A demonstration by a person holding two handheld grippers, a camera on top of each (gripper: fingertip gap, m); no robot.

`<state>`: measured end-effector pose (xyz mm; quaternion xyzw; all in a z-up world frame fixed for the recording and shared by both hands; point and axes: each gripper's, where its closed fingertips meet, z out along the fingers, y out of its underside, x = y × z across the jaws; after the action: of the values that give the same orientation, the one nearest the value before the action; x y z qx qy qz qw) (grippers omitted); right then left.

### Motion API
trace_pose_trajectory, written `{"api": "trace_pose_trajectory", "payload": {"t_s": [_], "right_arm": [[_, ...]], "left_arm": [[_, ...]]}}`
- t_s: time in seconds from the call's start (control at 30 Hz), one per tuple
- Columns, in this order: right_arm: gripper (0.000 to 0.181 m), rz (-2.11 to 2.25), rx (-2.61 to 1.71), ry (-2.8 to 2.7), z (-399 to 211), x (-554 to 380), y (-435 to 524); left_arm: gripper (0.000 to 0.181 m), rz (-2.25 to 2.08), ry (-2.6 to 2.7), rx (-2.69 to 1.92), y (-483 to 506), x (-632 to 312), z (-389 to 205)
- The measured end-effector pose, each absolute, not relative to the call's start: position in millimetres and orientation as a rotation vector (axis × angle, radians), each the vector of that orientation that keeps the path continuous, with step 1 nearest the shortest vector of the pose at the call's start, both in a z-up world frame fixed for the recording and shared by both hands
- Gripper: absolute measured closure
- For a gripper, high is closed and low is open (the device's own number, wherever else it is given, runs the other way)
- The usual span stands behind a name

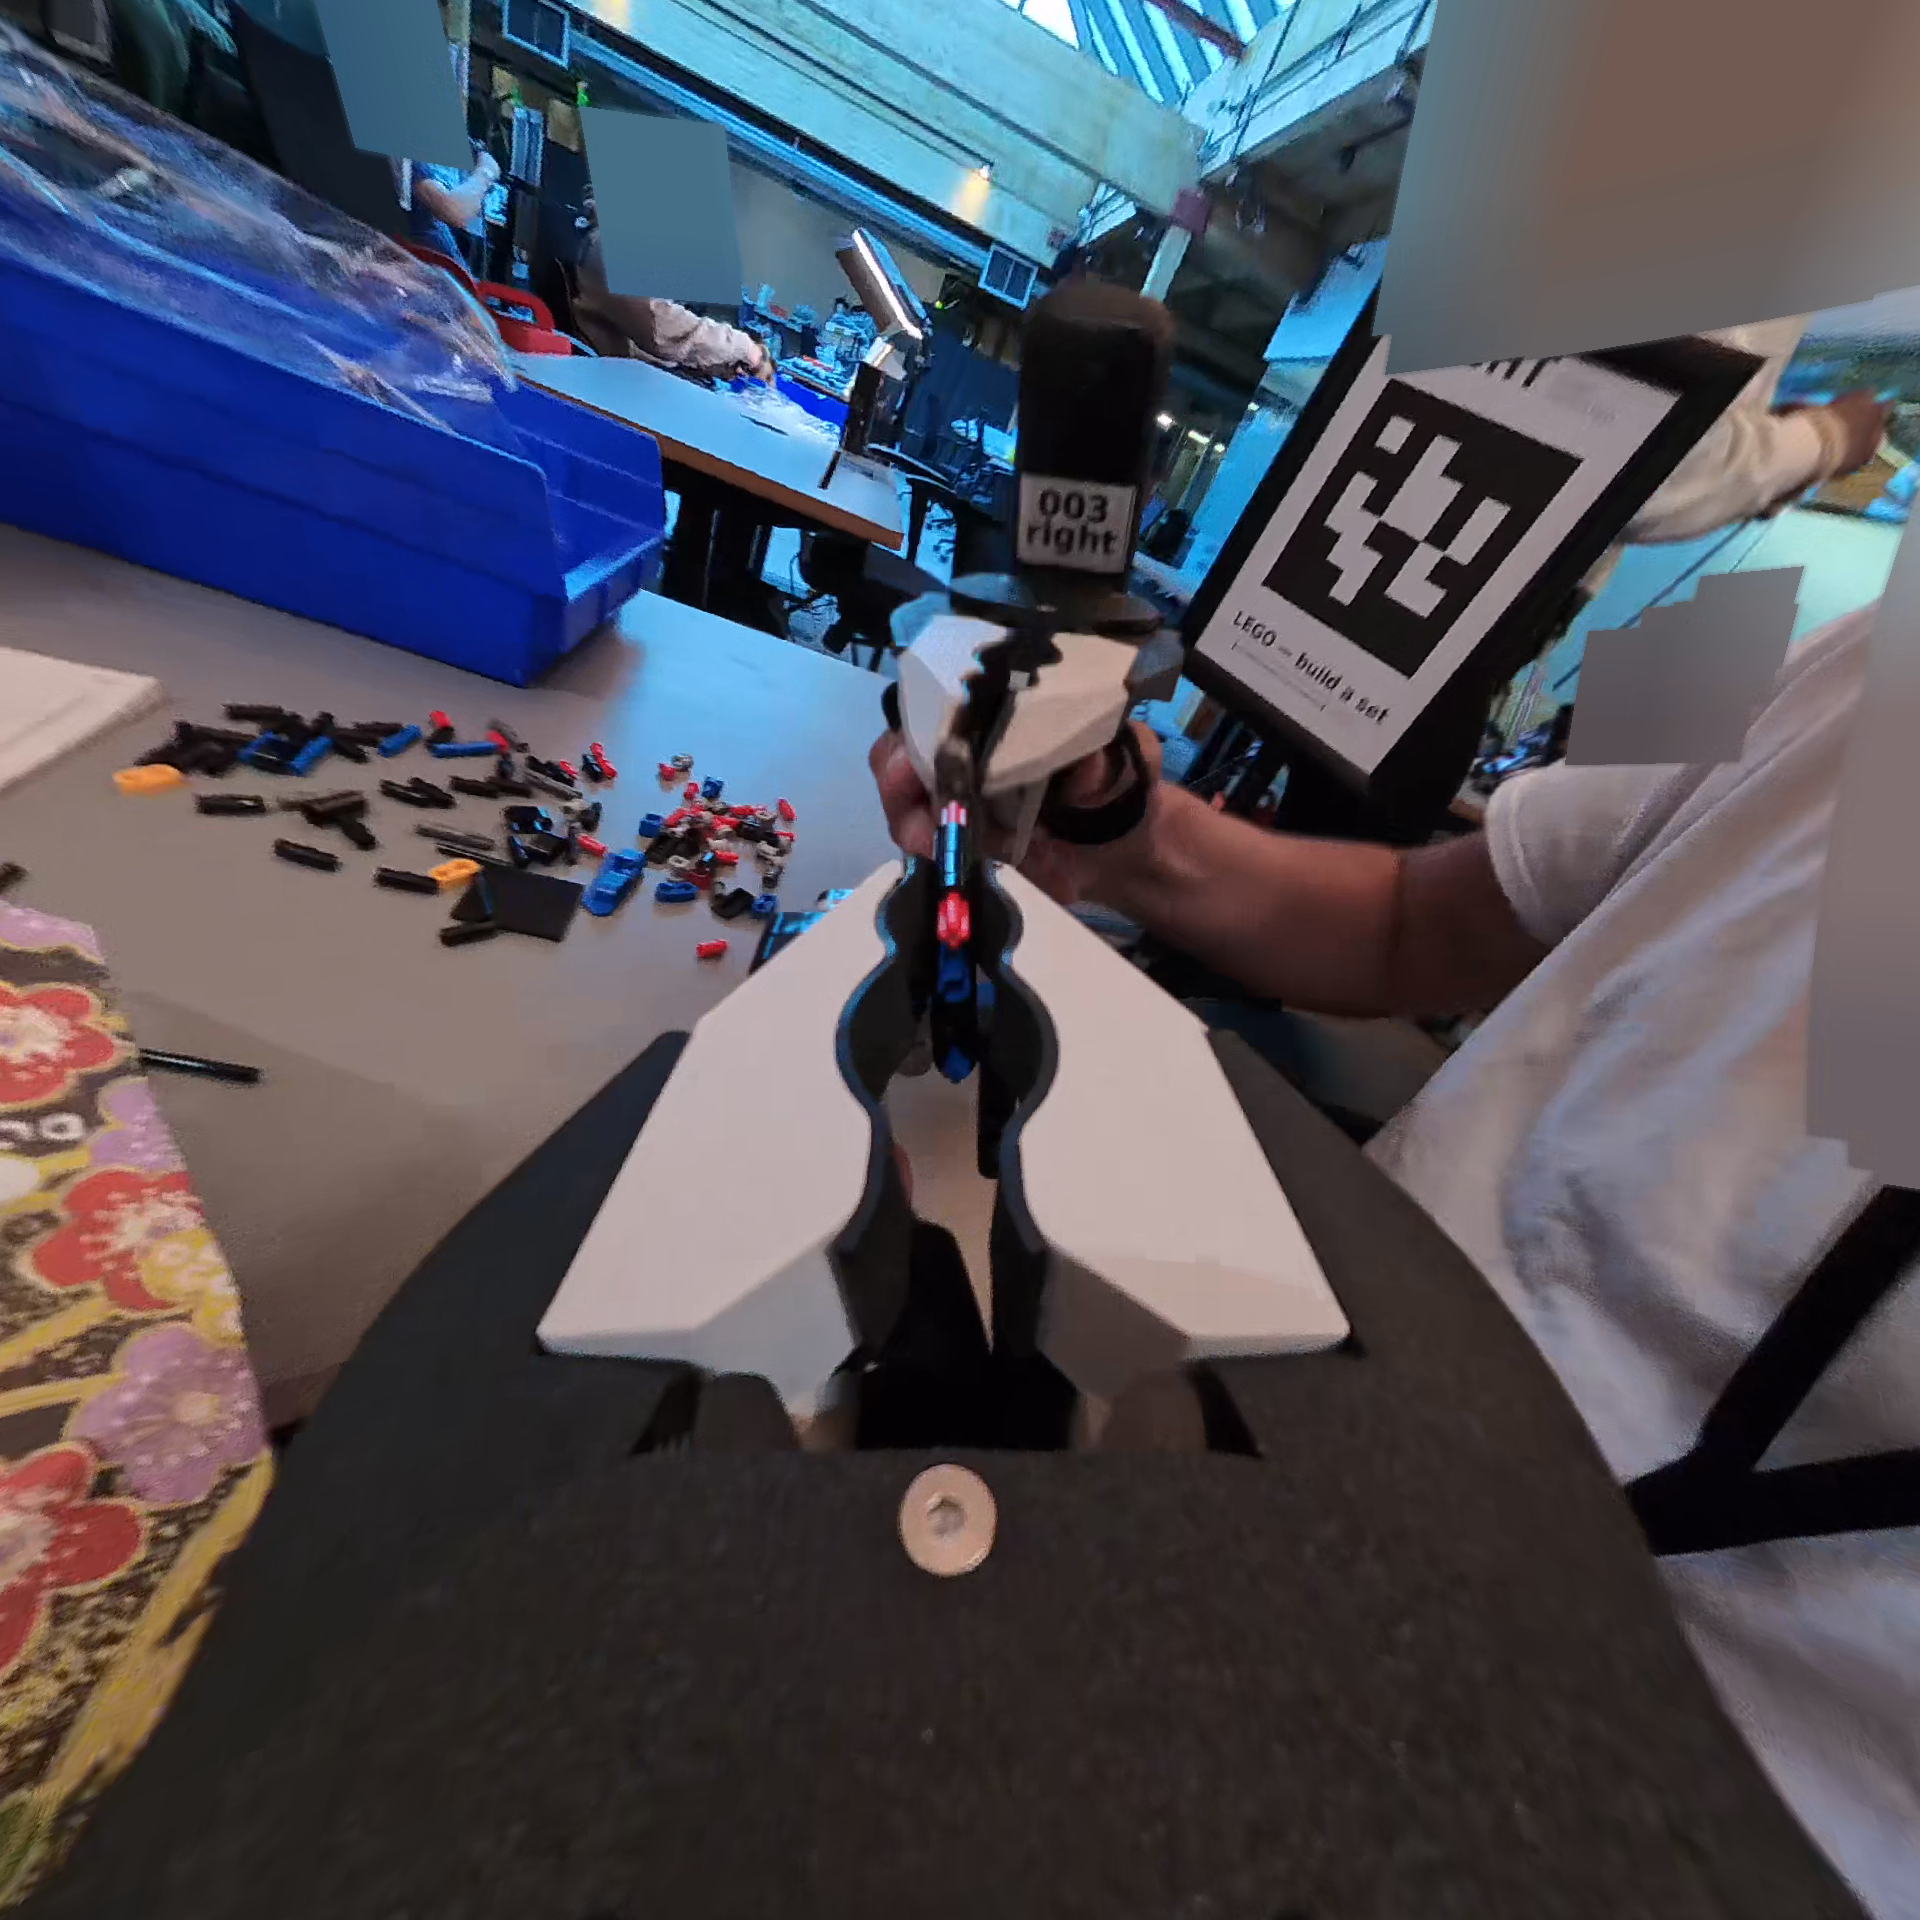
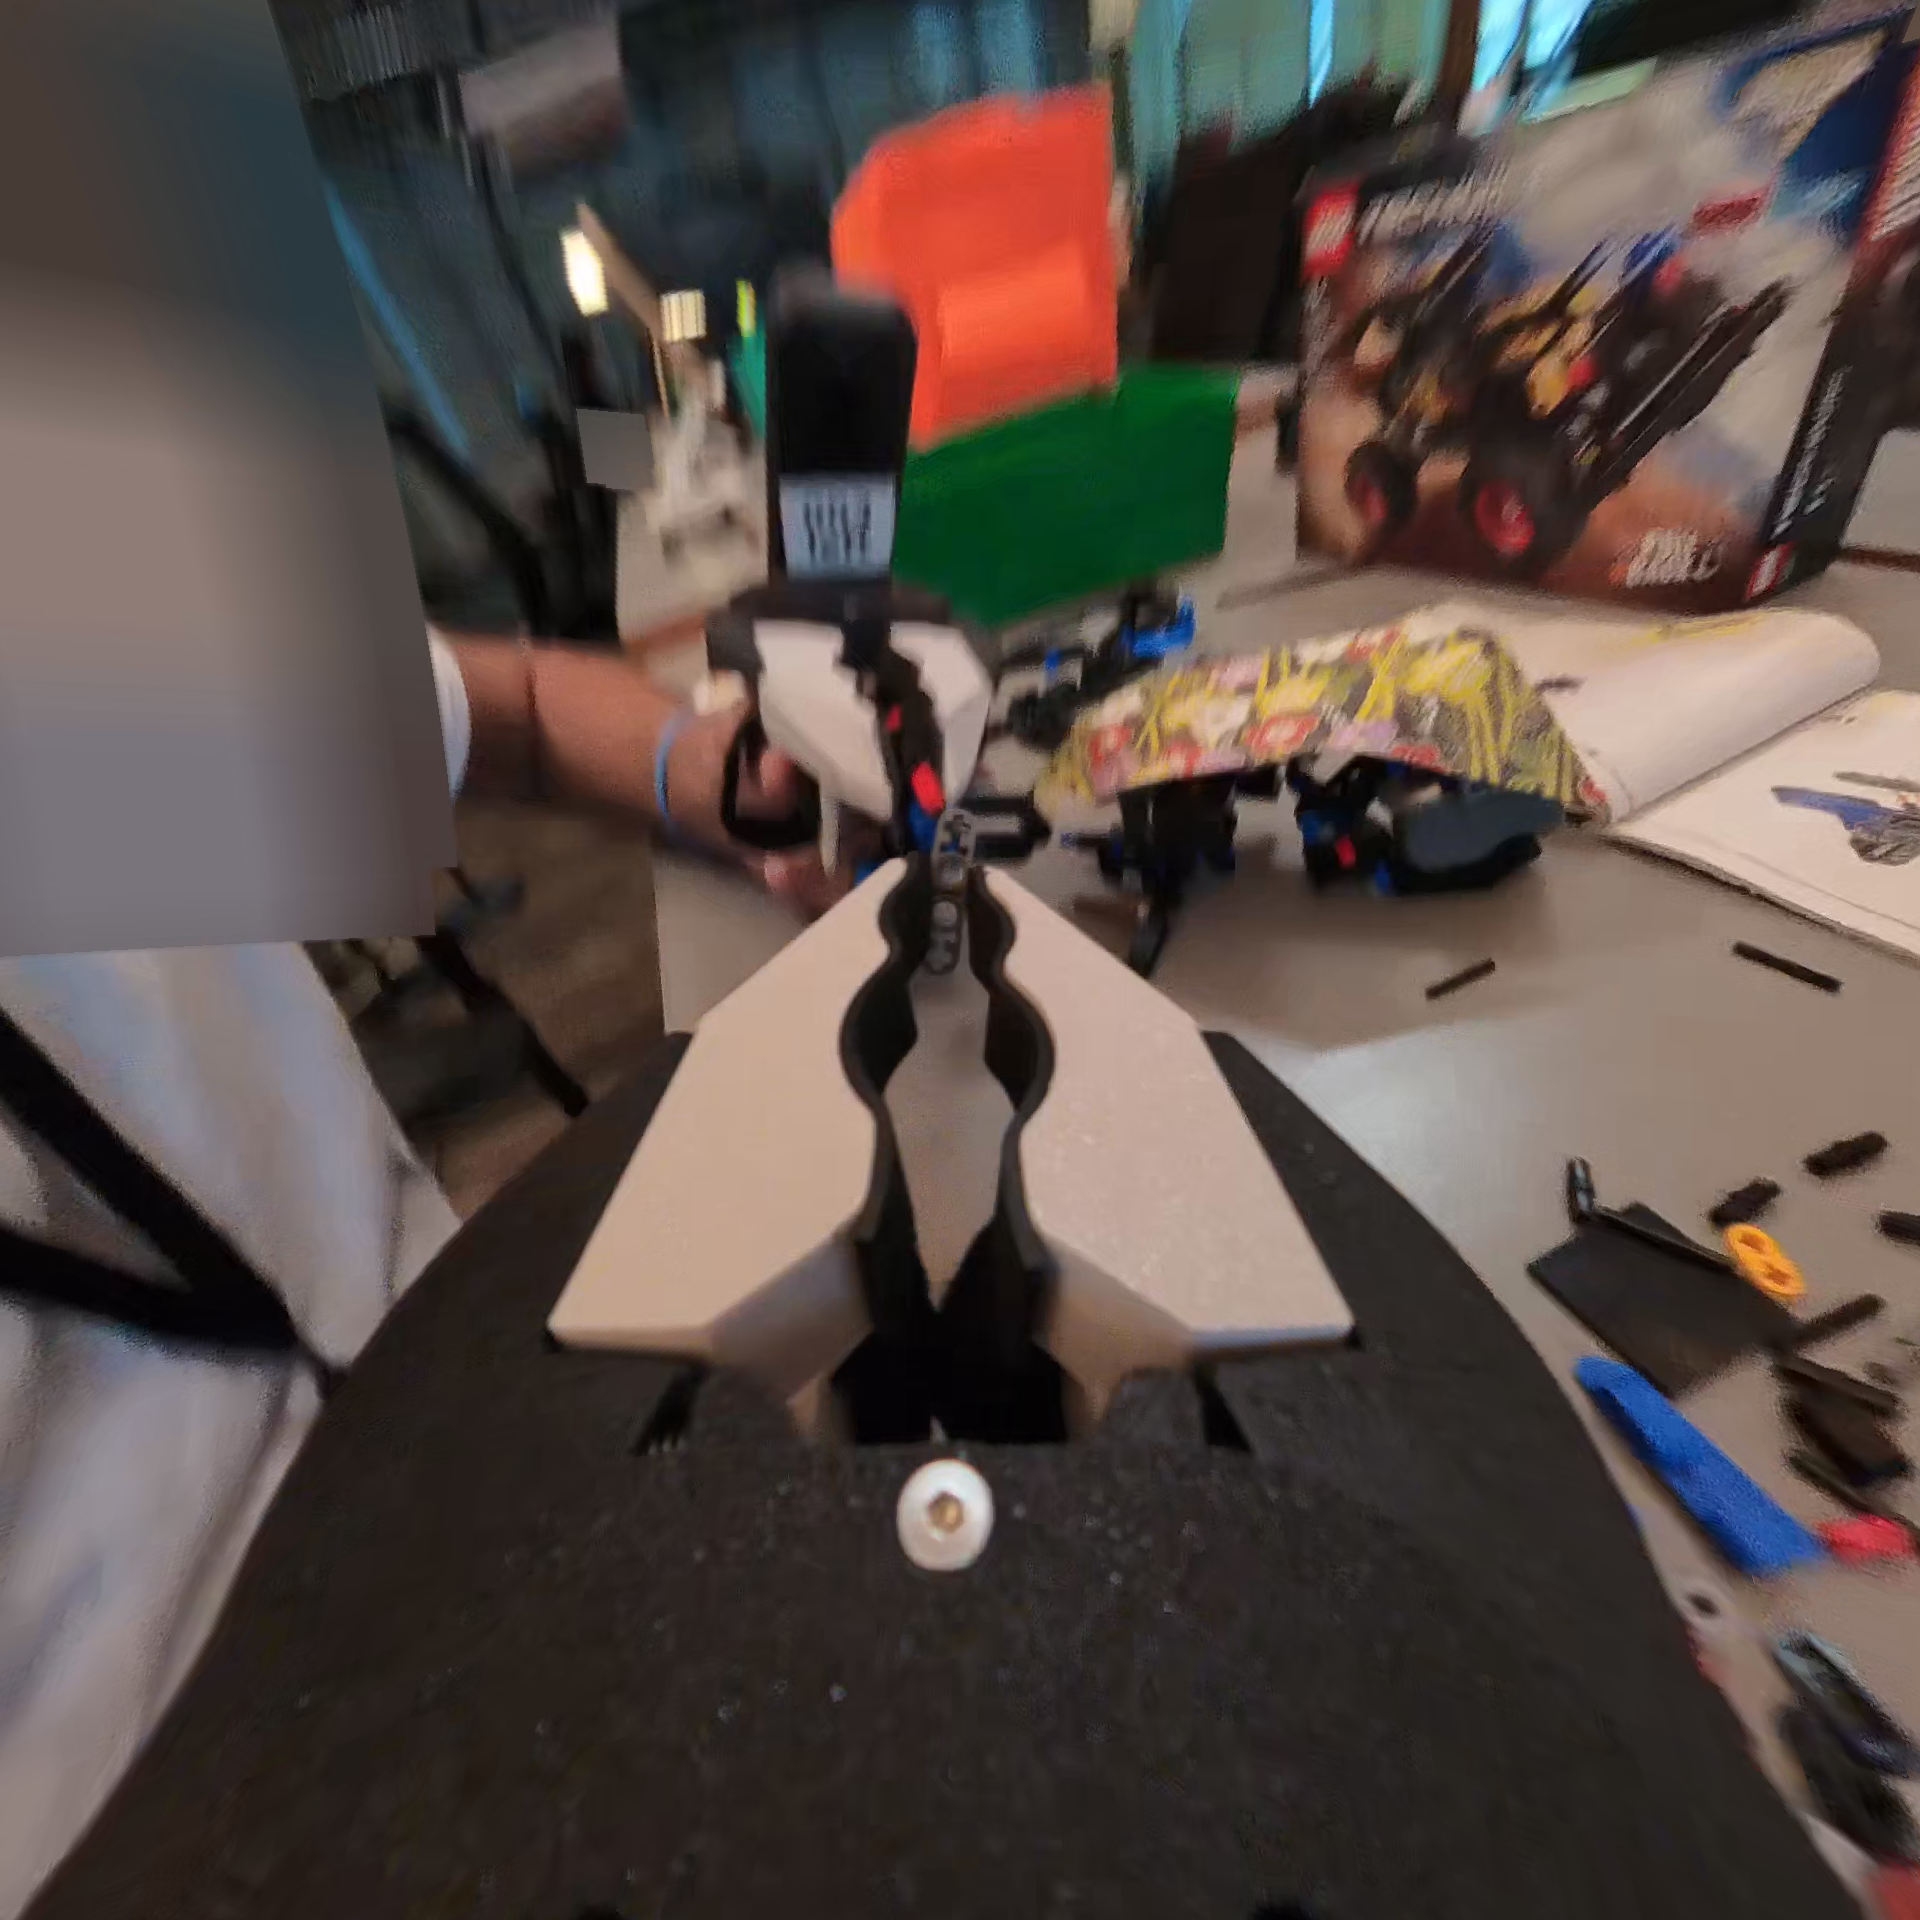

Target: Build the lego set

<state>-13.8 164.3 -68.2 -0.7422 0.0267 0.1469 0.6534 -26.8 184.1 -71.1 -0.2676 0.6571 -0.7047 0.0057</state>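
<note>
The left claw (image 1: pixel 951 935) is pinching a black-and-blue sub-assembly (image 1: pixel 954 997) with a red pin, jaws narrowed around it. The right claw (image 2: pixel 948 914) is clamping a small grey beam (image 2: pixel 948 914) at its tips. The two are meeting tip to tip in the air above the desk (image 1: pixel 416 1039). The rest of the set is lying apart: loose pieces (image 1: pixel 499 810) are scattered toward the desk's far side, and a partly built vehicle (image 2: pixel 1382 821) is sitting under a patterned cloth (image 2: pixel 1299 717). The right wrist view is blurring, so alignment is hard to judge. If the beam's hole is meeting the pin off-axis, pushing may be twisting either piece in its narrow grip, or popping it loose onto the desk among the spares.
</note>
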Motion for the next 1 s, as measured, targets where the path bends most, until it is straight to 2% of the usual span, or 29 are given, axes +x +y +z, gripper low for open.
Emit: {"api": "trace_pose_trajectory", "payload": {"t_s": [0.13, 1.0], "right_arm": [[0.176, 0.453, -1.535, 0.119, -62.8, -24.7, 173.1], [0.176, 0.575, -1.493, 0.172, -73.0, -23.5, 179.7]], "left_arm": [[0.177, -2.268, 2.055, -0.873, 182.4, -28.9, -71.4], [0.177, -2.199, 2.123, -0.827, 181.1, -31.7, -73.4]]}}
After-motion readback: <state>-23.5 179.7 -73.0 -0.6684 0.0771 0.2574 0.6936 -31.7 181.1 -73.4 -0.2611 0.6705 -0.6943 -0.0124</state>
